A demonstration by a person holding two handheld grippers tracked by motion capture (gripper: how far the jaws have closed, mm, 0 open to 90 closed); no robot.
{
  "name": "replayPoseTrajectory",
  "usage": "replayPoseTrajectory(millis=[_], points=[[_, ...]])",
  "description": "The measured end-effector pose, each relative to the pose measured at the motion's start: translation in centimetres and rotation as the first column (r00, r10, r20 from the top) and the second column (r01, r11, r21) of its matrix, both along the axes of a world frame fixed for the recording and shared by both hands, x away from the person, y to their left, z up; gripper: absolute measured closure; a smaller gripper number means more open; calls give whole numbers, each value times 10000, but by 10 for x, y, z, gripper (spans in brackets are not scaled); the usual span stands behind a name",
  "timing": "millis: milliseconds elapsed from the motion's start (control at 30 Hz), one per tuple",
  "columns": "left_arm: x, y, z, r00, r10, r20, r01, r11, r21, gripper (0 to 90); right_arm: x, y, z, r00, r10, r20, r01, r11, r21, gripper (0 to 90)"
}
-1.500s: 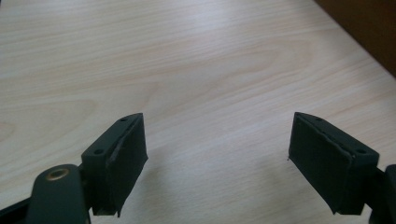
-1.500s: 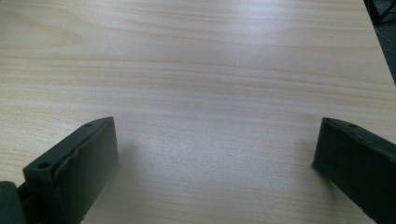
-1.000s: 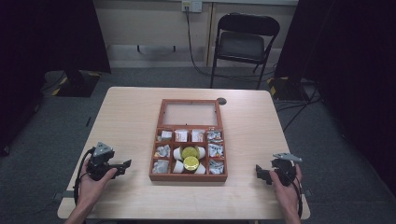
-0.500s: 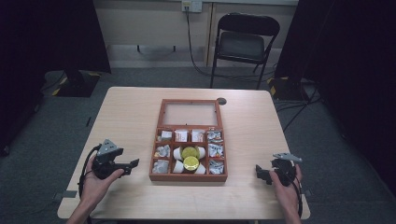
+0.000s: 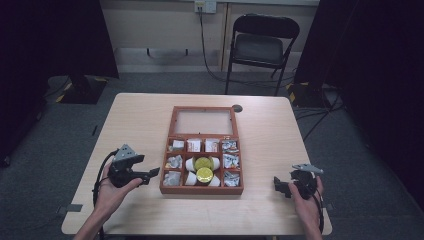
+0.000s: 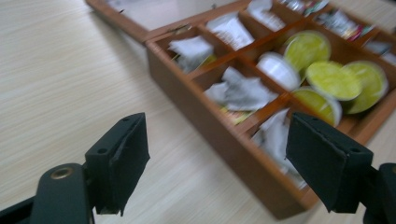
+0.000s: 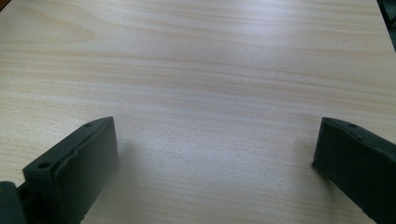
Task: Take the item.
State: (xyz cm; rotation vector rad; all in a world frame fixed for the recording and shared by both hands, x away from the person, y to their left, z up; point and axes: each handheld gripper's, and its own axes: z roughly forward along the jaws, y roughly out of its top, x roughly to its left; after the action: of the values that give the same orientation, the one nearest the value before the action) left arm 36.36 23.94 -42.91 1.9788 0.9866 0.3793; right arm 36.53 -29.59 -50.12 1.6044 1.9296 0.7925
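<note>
Wooden compartment box (image 5: 202, 156), lid open, is centred on the table (image 5: 270, 150), holding sachets and yellow-lidded cups (image 5: 203, 174). Left gripper (image 5: 152, 172) is judged approaching its left wall, jaws just narrowed, spread, empty. Right gripper (image 5: 278, 184) rests apart, jaws wide. Next: alignment over one compartment.

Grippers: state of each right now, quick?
Left gripper: open, nothing between the jaws, aimed at the wooden box.
Right gripper: open, empty, over bare table.

The wooden box (image 5: 202, 189) sits mid-table (image 5: 140, 115), between left claw (image 5: 152, 173) and right claw (image 5: 278, 185).
</note>
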Motion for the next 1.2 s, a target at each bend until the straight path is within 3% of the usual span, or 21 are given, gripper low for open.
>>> replayPoseTrajectory(millis=[133, 500, 533, 633, 867, 1200], points=[[4, -14, 6, 9990, -401, 191, 403, 9991, -102, 208, 0, 0, 0, 10000, -6, -8, 6, 10000, 9, 0], [11, -43, 10, 9940, -1084, 161, 1086, 9940, -94, 218, 0, 0, 0, 10000, 5, 5, -5, 10000, -29, 0], [12, -49, 11, 9920, -1249, 196, 1253, 9919, -219, 226, 0, 0, 0, 10000, 6, 5, -6, 10000, -31, 0], [13, -58, 11, 9857, -1667, 249, 1666, 9860, 71, 254, 0, 0, 0, 10000, 5, 5, -5, 10000, -29, 0], [22, -76, 14, 9790, -2032, 185, 2035, 9788, -222, 286, 0, 0, 0, 10000, 7, 1, -7, 10000, -29, 0], [29, -102, 7, 9684, -2492, -114, 2491, 9684, -115, 317, 0, 0, 0, 10000, 15, 4, -15, 10000, -27, 0]])
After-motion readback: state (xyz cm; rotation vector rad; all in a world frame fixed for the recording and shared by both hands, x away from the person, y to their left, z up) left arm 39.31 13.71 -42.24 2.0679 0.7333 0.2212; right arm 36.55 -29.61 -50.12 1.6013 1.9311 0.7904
